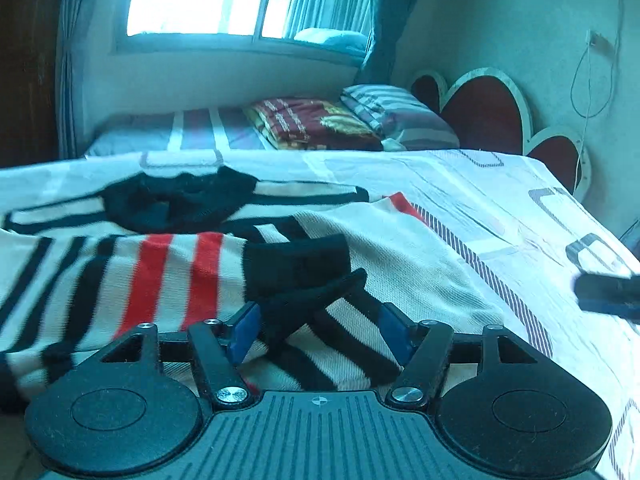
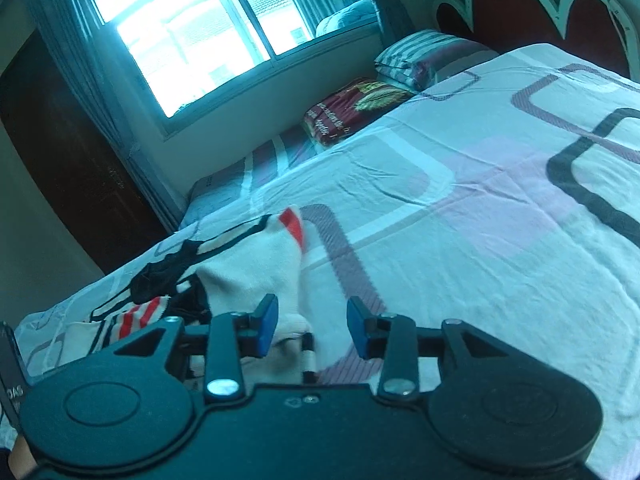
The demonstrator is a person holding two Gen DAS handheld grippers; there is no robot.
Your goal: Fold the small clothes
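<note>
A small knit sweater (image 1: 168,272), cream with black and red stripes and a black collar and cuff, lies spread on the bed. Its black cuff (image 1: 296,268) lies just ahead of my left gripper (image 1: 320,332), which is open and low over the sweater, with stripes between its blue pads. In the right wrist view the sweater (image 2: 256,276) is partly folded, plain cream side up. My right gripper (image 2: 312,324) is open at the sweater's right edge, holding nothing. The right gripper also shows at the right edge of the left wrist view (image 1: 608,292).
The sweater lies on a white bed sheet (image 2: 480,240) with pink and black rounded squares. A striped pillow (image 1: 396,116) and a folded maroon blanket (image 1: 316,124) lie at the far side. A red headboard (image 1: 488,112) stands at the right, a window (image 2: 200,28) behind.
</note>
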